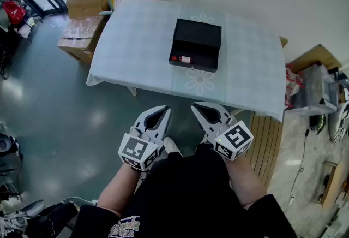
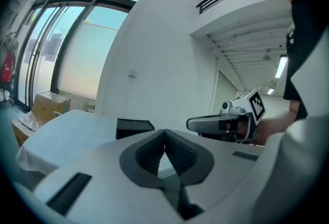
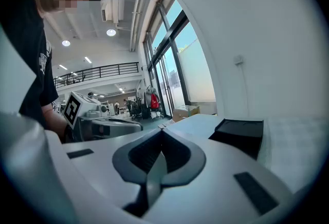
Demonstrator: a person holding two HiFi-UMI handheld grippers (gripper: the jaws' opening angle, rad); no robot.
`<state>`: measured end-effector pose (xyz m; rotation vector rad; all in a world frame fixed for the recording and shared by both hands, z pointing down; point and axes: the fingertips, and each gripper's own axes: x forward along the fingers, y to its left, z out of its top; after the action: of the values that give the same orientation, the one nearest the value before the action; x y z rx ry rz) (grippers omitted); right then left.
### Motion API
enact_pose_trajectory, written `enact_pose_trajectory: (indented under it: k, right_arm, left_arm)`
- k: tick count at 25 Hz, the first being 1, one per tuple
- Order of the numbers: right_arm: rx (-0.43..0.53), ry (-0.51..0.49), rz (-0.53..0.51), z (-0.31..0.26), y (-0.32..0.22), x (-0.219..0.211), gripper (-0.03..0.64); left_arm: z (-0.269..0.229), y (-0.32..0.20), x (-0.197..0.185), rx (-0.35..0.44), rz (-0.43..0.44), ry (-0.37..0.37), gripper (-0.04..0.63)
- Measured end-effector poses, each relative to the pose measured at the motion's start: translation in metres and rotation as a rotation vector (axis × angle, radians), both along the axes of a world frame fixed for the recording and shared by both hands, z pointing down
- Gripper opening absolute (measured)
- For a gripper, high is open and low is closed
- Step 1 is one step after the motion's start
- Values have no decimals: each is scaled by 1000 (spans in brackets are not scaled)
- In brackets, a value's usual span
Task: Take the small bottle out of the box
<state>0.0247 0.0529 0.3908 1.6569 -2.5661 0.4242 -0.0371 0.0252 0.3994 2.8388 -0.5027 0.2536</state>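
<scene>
The left gripper (image 2: 164,131) has its fingers (image 2: 180,153) pressed together at the tips with nothing between them. The right gripper (image 3: 162,131) is the same, its fingers (image 3: 175,155) closed on nothing. Both are held low in front of the person, short of the table (image 1: 136,62) and well apart from everything on it.

Each gripper view catches the other gripper beside it and the black box (image 2: 134,126) only as a dark, low shape. The small bottle (image 1: 182,59) shows in the head view alone. It lies on its side in the open front part of the box (image 1: 196,40), red cap to the left, close to the box's near edge.

The table carries a pale checked cloth (image 1: 245,73) with faint flower prints, and the box sits near the middle. From above, cardboard boxes (image 1: 87,13) stand stacked off the table's left end on a glossy grey-green floor (image 1: 49,106). The left gripper view adds tall windows (image 2: 72,48) beside a white wall (image 2: 159,63). The right gripper view looks the other way, down a long hall with ceiling lights and a railed upper level.
</scene>
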Motion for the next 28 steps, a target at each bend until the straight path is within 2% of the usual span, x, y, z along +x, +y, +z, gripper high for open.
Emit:
enact_pose_trajectory:
  k: [15,28]
  right_arm:
    - [13,15,-19,-5,2,-10,22]
    - [24,50,-44,-8,-20,-31,21]
  left_arm:
    - [-7,3,-3,14,29,14,29]
    - [-5,-1,-27,50,46,9,29]
